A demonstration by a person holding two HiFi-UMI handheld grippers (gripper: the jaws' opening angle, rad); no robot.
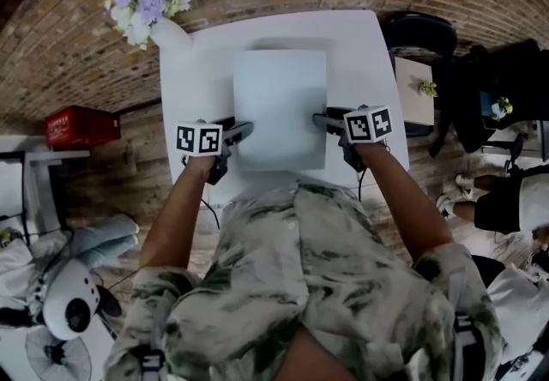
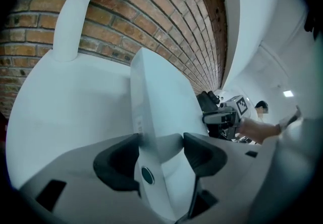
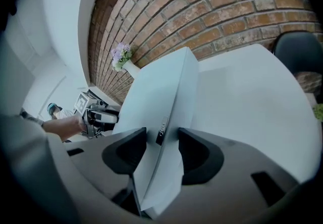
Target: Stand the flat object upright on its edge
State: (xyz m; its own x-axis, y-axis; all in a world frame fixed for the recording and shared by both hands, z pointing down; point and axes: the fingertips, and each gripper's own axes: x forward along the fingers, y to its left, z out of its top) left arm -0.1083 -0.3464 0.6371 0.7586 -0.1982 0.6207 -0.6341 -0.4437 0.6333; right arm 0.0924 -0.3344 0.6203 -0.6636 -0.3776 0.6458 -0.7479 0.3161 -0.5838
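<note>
A flat white slab lies lengthwise over the middle of the white table, with a shadow behind its far edge. My left gripper is at its left side and my right gripper at its right side. In the left gripper view the slab runs edge-on between the dark pads, and my left gripper is shut on it. In the right gripper view the slab rises at a tilt off the tabletop, with my right gripper shut on its edge.
A white vase of purple and white flowers stands at the table's far left corner. A black chair and a small side table are to the right. A red crate sits on the left. Brick wall runs behind.
</note>
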